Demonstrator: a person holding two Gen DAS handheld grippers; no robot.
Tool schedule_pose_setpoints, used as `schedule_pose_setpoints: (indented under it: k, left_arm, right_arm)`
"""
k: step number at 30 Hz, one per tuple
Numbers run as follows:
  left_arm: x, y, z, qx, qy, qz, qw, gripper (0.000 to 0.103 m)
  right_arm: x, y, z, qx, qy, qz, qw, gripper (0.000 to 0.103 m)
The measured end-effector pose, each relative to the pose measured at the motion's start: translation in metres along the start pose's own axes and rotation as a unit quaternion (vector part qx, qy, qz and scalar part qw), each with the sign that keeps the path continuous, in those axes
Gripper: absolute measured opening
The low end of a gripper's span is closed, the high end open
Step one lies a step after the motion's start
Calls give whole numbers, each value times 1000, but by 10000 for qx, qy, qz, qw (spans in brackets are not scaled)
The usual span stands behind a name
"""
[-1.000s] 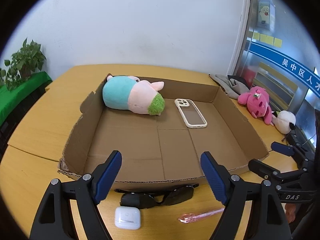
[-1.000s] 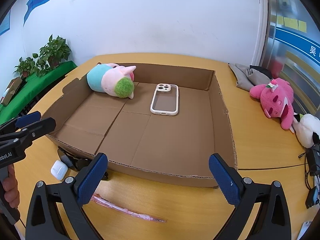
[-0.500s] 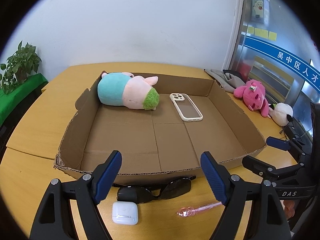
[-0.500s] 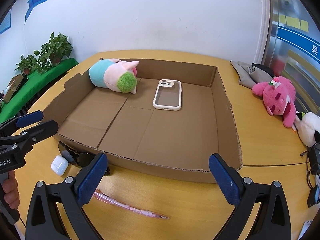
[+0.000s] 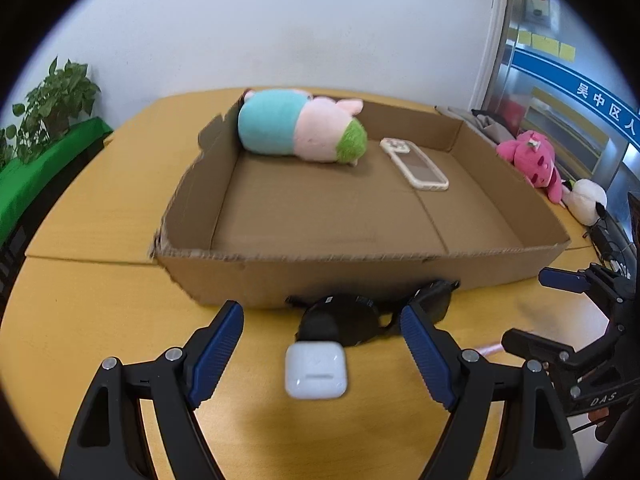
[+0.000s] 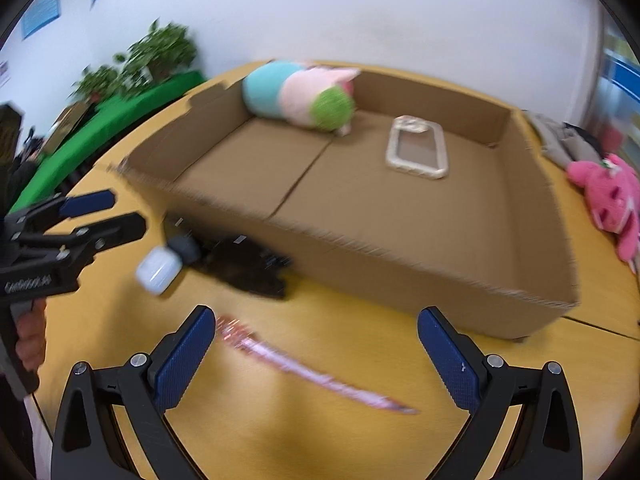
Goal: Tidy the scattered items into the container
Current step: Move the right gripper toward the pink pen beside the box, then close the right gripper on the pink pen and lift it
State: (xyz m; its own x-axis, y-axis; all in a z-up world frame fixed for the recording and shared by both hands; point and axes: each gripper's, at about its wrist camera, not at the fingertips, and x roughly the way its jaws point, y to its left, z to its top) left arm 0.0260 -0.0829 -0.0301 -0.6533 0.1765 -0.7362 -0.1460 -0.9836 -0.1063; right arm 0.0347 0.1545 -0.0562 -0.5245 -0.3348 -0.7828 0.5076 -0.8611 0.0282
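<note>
Still outside the cardboard box [image 5: 248,280], on the desk [image 5: 100,320]: earbud case [image 5: 316,369], sunglasses [image 5: 360,316], pink pen [image 6: 304,372]. Light, smooth, slippery case; best pinched across flat sides. Both sets of fingers [image 5: 224,344] spread wide, empty.

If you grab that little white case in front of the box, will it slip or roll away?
The small white rounded earbud case looks smooth and glossy, so it may slip between the pads. It lies flat on the wooden table, so it probably won't roll. It seems light and stiff.
</note>
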Motion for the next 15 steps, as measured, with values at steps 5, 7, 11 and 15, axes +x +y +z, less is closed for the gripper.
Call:
schedule_pose_setpoints:
  k: [5, 7, 11, 15]
  left_arm:
    - [12, 18, -17, -201, 350, 49, 9992, 81]
    - [13, 21, -20, -259, 372, 14, 9990, 81]
    - [13, 17, -23, -234, 386, 0, 9990, 81]
    - [14, 2, -23, -136, 419, -62, 9990, 81]
  right_arm:
    - [19, 12, -16, -285, 257, 176, 9991, 102]
    - [23, 11, -22, -385, 350, 176, 9985, 102]
    - [31, 2, -31, -530, 526, 129, 9971, 85]
    - [36, -8, -38, -514, 644, 125, 9965, 67]
